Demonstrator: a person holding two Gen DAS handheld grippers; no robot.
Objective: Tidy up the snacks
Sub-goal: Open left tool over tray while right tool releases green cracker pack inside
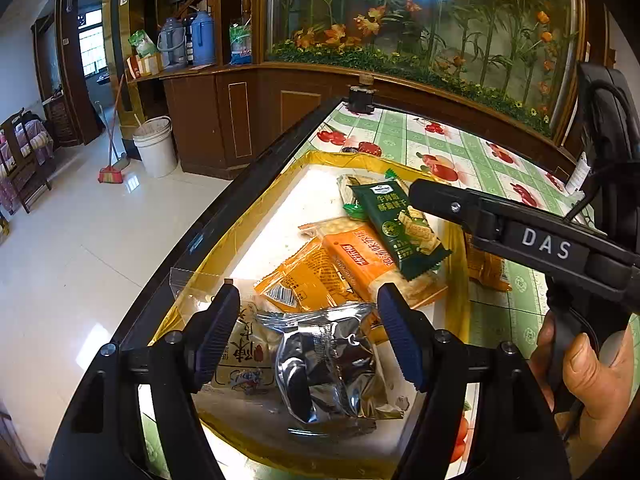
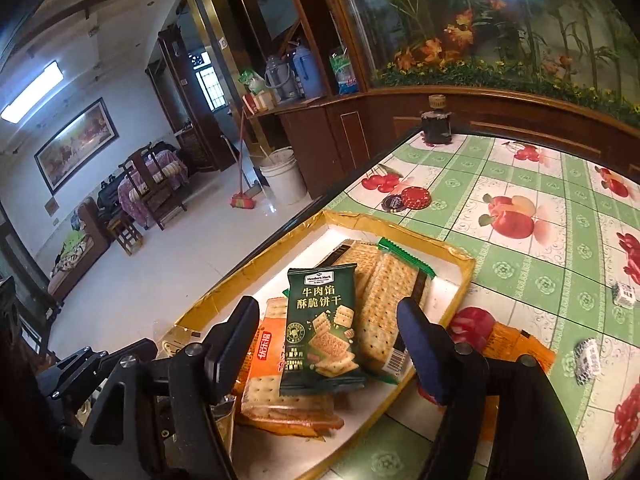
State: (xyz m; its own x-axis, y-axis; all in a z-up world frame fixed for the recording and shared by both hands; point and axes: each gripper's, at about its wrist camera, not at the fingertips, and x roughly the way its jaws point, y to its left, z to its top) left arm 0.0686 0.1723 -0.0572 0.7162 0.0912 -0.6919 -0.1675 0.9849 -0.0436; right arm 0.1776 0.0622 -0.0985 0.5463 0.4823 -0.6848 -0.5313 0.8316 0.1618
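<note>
A shallow yellow-rimmed tray (image 1: pixel 256 216) on the table holds several snack packs. My left gripper (image 1: pixel 308 328) is open above a crumpled silver foil pack (image 1: pixel 328 364), beside a white pack (image 1: pixel 244 356). A dark green cracker pack (image 1: pixel 400 224) lies on an orange cracker pack (image 1: pixel 360 260) and small orange packs (image 1: pixel 300 280). My right gripper (image 2: pixel 324 344) is open over the green pack (image 2: pixel 324 328), its fingers to either side, not touching. The orange pack (image 2: pixel 272 384), a clear cracker pack (image 2: pixel 384 304) and the tray rim (image 2: pixel 400 228) show there too.
An orange pack (image 2: pixel 516 348) and two small wrapped sweets (image 2: pixel 588 360) lie on the fruit-print tablecloth (image 2: pixel 520 184) right of the tray. Red and dark bottle caps (image 2: pixel 408 198) and a dark jar (image 2: pixel 436 124) stand farther back. The table edge runs along the tray's left side.
</note>
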